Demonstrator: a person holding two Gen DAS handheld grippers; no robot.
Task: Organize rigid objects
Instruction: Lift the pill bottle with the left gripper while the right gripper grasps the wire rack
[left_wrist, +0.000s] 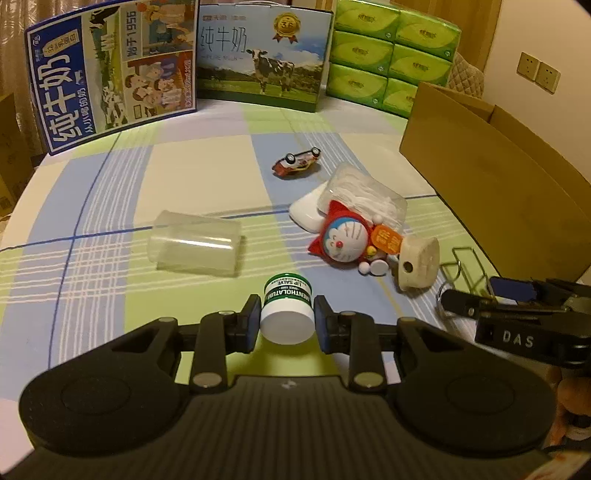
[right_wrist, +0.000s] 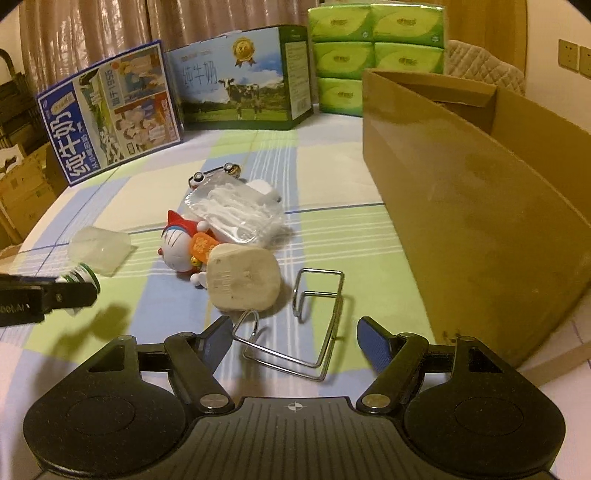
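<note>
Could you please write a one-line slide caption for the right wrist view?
Right tongs open around a wire rack beside the cardboard box.

A bench (right_wrist: 332, 155) covered in a checked pastel cloth is backed by drawn beige curtains (right_wrist: 110, 33); wall sockets (left_wrist: 537, 70) are seen on a cream wall.
</note>
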